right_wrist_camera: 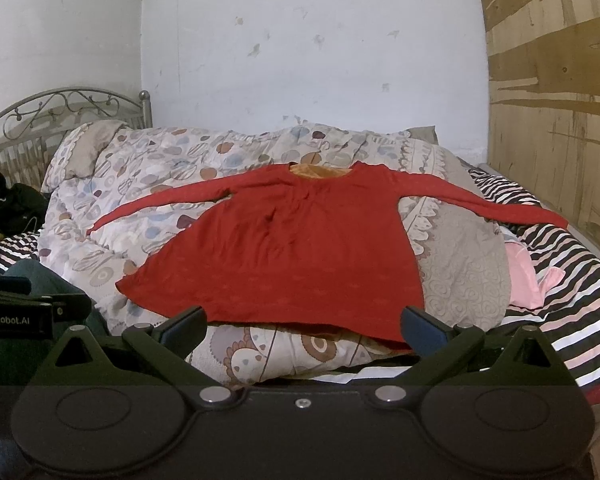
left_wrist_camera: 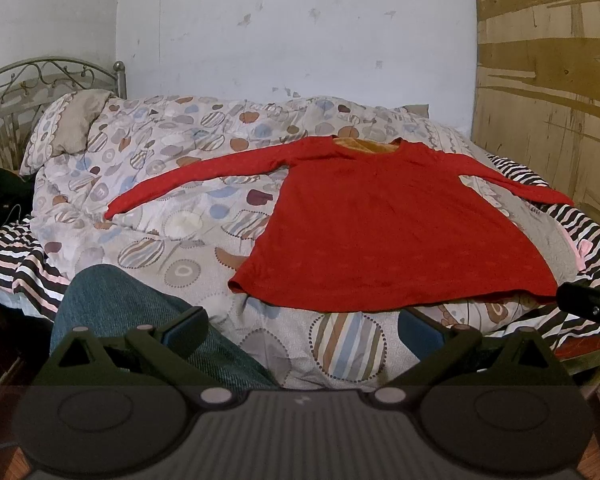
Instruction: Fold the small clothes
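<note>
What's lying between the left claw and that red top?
Only patterned quilt, seen in the left wrist view: the open left gripper hangs short of the red top, touching nothing.

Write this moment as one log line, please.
red shirt: flat, unfolded, sleeves spread | left gripper: open, empty | right gripper: open, empty

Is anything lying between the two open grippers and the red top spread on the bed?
Nothing visible. Only bare quilt separates the right gripper and left gripper from the red top, whose hem is nearest.
</note>
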